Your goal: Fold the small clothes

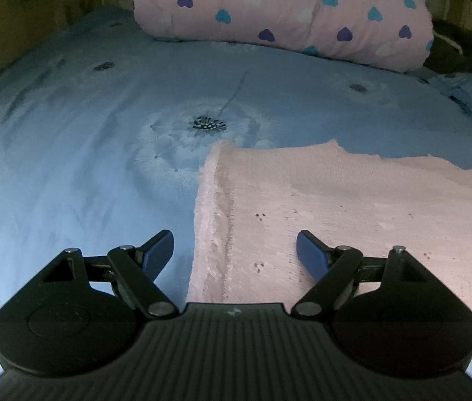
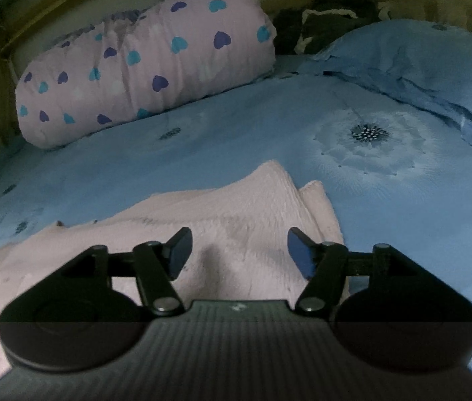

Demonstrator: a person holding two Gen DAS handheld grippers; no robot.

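Observation:
A small pale pink knit garment (image 1: 336, 214) lies flat on the blue bedspread (image 1: 85, 140). In the left wrist view my left gripper (image 1: 235, 250) is open and empty, its jaws spread over the garment's left edge, the left finger above the bedspread and the right finger above the cloth. In the right wrist view the same garment (image 2: 222, 214) shows a folded, layered right end with a raised corner. My right gripper (image 2: 239, 250) is open and empty, just above the garment near that right end.
A pink quilt roll with blue and purple hearts (image 1: 286, 13) lies at the head of the bed; it also shows in the right wrist view (image 2: 142, 67). A blue pillow (image 2: 436, 67) sits at the right. Dark items (image 2: 329, 16) lie behind.

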